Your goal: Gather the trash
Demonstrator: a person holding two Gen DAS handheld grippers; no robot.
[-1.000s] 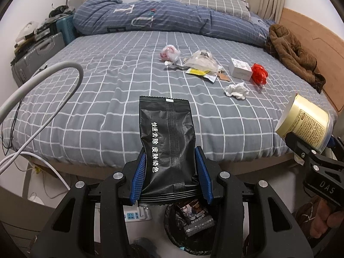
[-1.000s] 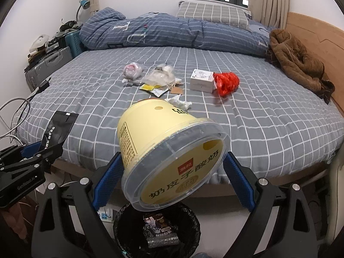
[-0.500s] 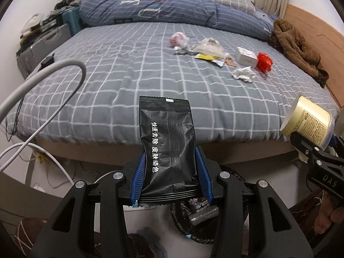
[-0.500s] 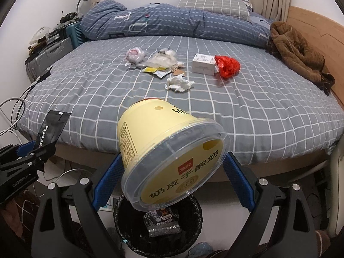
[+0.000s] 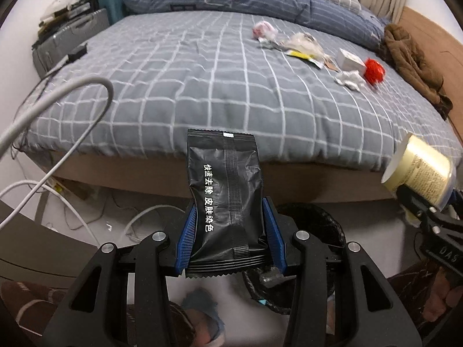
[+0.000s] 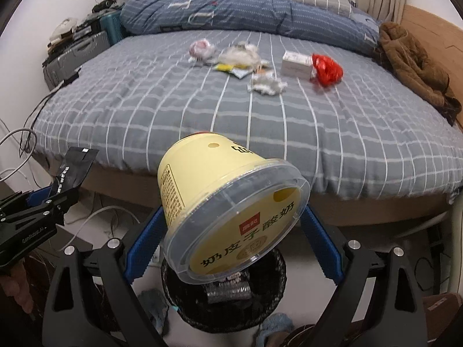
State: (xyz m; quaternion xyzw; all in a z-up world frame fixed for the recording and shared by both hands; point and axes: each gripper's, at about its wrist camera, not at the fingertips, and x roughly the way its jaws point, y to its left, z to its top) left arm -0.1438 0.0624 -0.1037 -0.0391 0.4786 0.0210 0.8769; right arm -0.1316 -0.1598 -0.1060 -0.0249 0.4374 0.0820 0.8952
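My left gripper [image 5: 230, 237] is shut on a black foil packet [image 5: 225, 190] with white print, held upright over the floor beside a black-lined trash bin [image 5: 318, 225]. My right gripper [image 6: 231, 240] is shut on a yellow yogurt tub [image 6: 228, 211] with a clear lid, tilted directly above the bin [image 6: 225, 303], which holds a few wrappers. The tub also shows in the left wrist view [image 5: 419, 170], and the packet in the right wrist view [image 6: 73, 170]. More trash lies on the bed: crumpled tissue [image 6: 267, 84], a white box [image 6: 298, 63], a red bag [image 6: 327, 69] and clear wrappers [image 6: 240, 57].
The bed [image 6: 260, 121] with a grey checked sheet fills the view ahead, with a rolled blue duvet [image 6: 246, 11] at the back and a brown coat [image 6: 413, 66] at the right. Suitcases [image 5: 72, 37] stand at the left. White cables [image 5: 58, 121] hang at the left by the bed edge.
Both grippers have pulled back from the bed and tipped downward, so the bed looks farther and more of the floor and bin shows. Both grips are unchanged.
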